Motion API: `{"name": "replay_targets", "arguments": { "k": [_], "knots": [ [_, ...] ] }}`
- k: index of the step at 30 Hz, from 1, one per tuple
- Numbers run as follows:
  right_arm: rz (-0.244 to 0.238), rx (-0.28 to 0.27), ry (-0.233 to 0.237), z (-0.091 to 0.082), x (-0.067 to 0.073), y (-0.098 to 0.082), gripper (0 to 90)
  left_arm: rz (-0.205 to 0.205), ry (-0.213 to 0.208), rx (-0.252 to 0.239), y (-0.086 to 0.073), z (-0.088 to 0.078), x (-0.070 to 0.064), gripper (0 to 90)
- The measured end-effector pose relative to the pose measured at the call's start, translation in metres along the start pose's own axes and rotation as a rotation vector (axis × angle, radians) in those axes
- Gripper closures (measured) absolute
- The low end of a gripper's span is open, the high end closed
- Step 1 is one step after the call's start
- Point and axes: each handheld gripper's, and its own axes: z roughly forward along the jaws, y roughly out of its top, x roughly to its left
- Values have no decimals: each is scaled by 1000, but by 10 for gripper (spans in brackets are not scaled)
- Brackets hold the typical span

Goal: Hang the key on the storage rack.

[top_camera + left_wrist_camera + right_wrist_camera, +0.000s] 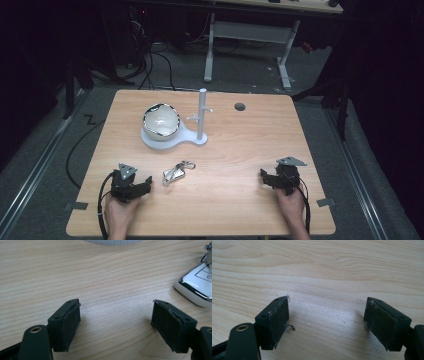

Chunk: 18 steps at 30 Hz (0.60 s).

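A white key fob [175, 172] with a chrome edge and a ring lies on the wooden table [235, 160], a little right of my left gripper [146, 183]. In the left gripper view the key fob [196, 286] sits off to the right, outside the jaws. My left gripper [116, 308] is open with only bare wood between its pads. At the front right of the table my right gripper [264, 178] rests in the person's hand. Its jaws also stand wide apart over bare wood, so the right gripper [327, 306] is open and holds nothing.
A white bowl [161, 121] sits on the flat white base [148, 142] of a stand whose upright post [202, 115] carries small pegs. The base's rim [110, 242] shows at the top of the left gripper view. A round hole [240, 106] marks the table's far side.
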Motion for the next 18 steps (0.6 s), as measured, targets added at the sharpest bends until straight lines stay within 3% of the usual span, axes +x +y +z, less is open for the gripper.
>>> {"name": "replay_targets", "arguments": {
  "k": [8, 10, 15, 16, 18],
  "knots": [
    [0, 0, 0, 0, 0, 0, 204, -1, -4, 7, 5, 4, -1, 240],
    [1, 0, 0, 0, 0, 0, 204, -10, -45, 1, 6, 4, -3, 245],
    [1, 0, 0, 0, 0, 0, 204, -31, -83, -29, 6, 0, -3, 250],
    [1, 0, 0, 0, 0, 0, 204, -79, -132, -58, 7, -2, -2, 252],
    [1, 0, 0, 0, 0, 0, 204, -88, -139, -72, 8, -4, -2, 254]
  ]
}}
